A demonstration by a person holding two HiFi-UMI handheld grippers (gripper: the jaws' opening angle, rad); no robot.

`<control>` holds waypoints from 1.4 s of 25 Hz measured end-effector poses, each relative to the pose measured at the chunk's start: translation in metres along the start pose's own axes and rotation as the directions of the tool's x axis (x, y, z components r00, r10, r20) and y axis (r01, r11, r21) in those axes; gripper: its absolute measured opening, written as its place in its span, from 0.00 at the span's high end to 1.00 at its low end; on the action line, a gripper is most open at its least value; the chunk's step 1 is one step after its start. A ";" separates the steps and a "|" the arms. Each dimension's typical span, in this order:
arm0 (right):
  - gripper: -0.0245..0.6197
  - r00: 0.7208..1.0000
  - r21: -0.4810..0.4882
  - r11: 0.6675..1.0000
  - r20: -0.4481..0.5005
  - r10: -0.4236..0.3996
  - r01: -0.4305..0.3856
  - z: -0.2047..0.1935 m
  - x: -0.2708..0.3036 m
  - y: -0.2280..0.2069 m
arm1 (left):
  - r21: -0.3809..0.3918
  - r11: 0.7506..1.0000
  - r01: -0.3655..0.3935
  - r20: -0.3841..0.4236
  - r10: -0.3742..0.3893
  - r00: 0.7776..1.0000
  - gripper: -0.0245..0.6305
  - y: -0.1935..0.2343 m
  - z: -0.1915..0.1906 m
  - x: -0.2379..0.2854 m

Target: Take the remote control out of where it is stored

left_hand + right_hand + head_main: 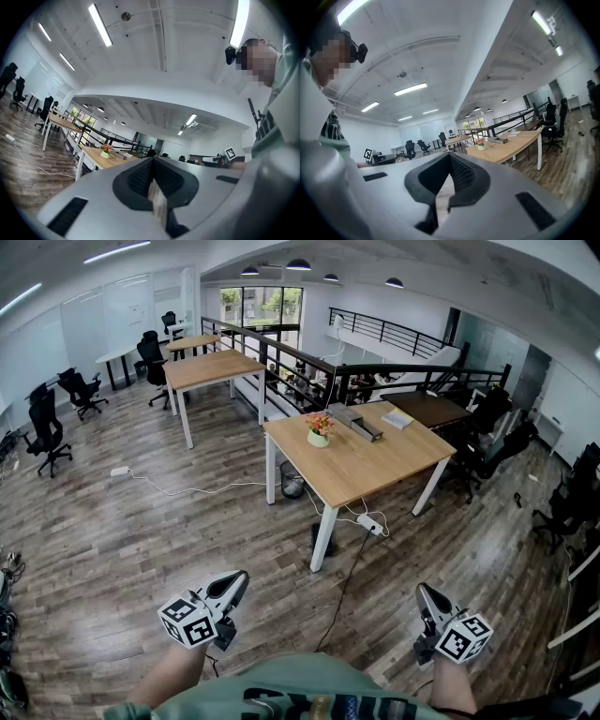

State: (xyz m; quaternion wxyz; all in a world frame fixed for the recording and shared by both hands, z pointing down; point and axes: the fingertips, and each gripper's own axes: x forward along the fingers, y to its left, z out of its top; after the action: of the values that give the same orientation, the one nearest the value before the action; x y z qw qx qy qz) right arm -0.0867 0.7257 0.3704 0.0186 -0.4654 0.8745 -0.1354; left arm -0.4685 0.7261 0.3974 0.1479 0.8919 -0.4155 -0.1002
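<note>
The head camera looks forward and steeply down past the left gripper (236, 581) and right gripper (424, 592), across the floor (141, 540), to a table (375, 465) well off. Each gripper camera sits close behind its own jaws and faces level into the room. All three share that table and its flower pot (319, 431), left of centre in the left gripper view and right of centre in the right gripper view.

A flower pot (319, 430) and a book (397, 419) are sitting on the worktop (375, 470); a power strip (370, 524) is lying on the floor (141, 540).
</note>
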 end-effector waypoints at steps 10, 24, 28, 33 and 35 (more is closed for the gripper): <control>0.96 1.000 -0.006 1.000 -0.003 0.010 -0.010 0.002 0.009 -0.001 | -0.002 1.000 0.005 0.004 -0.005 1.000 0.96 0.004 0.002 0.005; 0.96 1.000 0.027 1.000 0.026 0.011 -0.012 0.006 0.007 -0.012 | -0.006 1.000 0.009 -0.012 -0.009 1.000 0.96 -0.002 -0.003 0.015; 0.96 0.999 0.028 1.000 0.036 0.008 -0.009 0.006 0.006 -0.018 | -0.003 1.000 0.014 -0.028 -0.014 1.000 0.96 -0.004 -0.007 0.026; 0.96 0.999 0.010 1.000 0.045 -0.003 0.002 0.011 -0.007 -0.033 | -0.003 0.999 0.038 -0.035 -0.038 0.999 0.96 -0.017 -0.012 0.047; 0.96 0.999 0.001 1.000 0.052 -0.003 0.003 0.015 -0.013 -0.041 | 0.000 0.999 0.047 -0.036 -0.047 0.998 0.96 -0.024 -0.014 0.057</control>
State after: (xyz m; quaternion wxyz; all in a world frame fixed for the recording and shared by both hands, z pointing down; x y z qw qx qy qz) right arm -0.0433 0.7116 0.3653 0.0413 -0.4703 0.8728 -0.1238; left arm -0.4111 0.6994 0.3989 0.1527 0.9031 -0.3916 -0.0877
